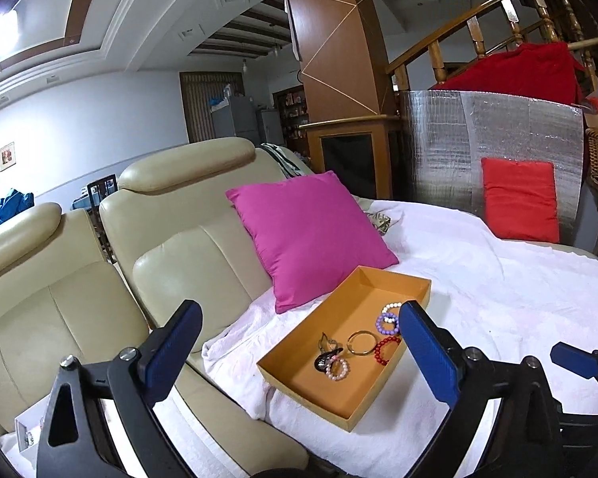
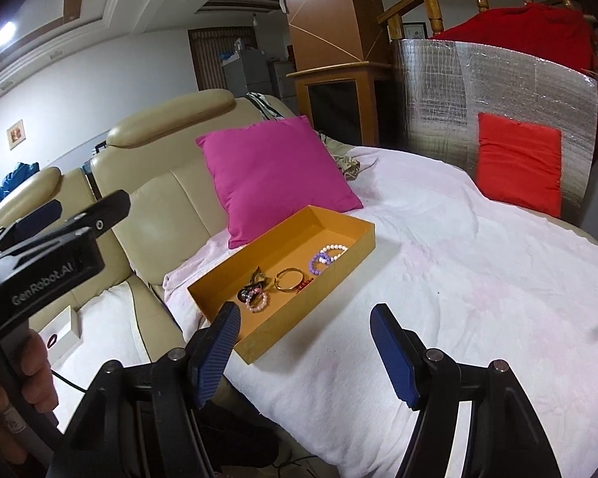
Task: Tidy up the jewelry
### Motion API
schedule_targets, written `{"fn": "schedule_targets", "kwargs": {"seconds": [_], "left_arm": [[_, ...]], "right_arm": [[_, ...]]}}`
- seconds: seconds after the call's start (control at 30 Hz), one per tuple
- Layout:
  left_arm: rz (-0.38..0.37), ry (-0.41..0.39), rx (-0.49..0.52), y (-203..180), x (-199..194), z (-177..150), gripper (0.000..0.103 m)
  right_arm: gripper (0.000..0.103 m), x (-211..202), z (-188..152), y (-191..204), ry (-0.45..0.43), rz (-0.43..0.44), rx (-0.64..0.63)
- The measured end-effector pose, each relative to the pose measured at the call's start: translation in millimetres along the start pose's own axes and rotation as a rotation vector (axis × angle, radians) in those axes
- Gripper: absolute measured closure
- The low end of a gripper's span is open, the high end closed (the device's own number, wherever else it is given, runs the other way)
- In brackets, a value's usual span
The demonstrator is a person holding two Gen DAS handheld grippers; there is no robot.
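Nearest the lens, the left gripper (image 1: pixel 299 342) stood with its blue pads spread wide and nothing between them. The right gripper (image 2: pixel 304 352) was also parted, somewhat less wide, and empty over the white cloth (image 2: pixel 458 279).

The tray (image 1: pixel 310 392), an orange cardboard box, lay on the cloth at about 12 o'clock from the left gripper and at 11 o'clock from the right one. Inside it were a pink bracelet (image 1: pixel 337 370), a dark clip (image 1: pixel 327 356), a gold bangle (image 1: pixel 361 342), a red bracelet (image 1: pixel 386 350), a purple bracelet (image 1: pixel 387 323) and a white bracelet (image 1: pixel 390 307).

A pink cushion (image 1: pixel 310 235) leaned on the sofa (image 1: pixel 187 271) just beyond the tray. At 8 o'clock in the right view a hand (image 2: pixel 36 362) held the left tool's handle.
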State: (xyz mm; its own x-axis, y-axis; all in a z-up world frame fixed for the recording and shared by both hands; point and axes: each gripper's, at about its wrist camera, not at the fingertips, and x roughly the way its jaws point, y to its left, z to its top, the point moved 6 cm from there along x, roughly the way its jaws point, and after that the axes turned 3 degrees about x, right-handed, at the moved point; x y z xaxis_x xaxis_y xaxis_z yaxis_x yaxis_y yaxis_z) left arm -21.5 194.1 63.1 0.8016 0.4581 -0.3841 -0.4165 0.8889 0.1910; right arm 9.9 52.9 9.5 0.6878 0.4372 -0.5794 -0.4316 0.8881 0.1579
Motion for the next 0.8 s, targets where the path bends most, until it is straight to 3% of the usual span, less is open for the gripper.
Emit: {"fn": "schedule_targets", "kwargs": {"seconds": [0.23,0.57,0.8], "left_arm": [[0.018,0.013,-0.018,15.8,4.5,-8.2,0.004],[0.072,0.032,0.006,32.4,17.3,-19.3,0.004],[0.083,0.048,-0.04,44.1,19.5,-21.4,0.004]], "right_arm": [[0.031,-1.6,0.5,10.3,-0.043,-0.062,0.019],[0.031,11.8,0.0,29.3,-0.032,-0.071,0.005],[0.031,14.1,2.3,26.5,-0.032,-0.085,0.013]]}}
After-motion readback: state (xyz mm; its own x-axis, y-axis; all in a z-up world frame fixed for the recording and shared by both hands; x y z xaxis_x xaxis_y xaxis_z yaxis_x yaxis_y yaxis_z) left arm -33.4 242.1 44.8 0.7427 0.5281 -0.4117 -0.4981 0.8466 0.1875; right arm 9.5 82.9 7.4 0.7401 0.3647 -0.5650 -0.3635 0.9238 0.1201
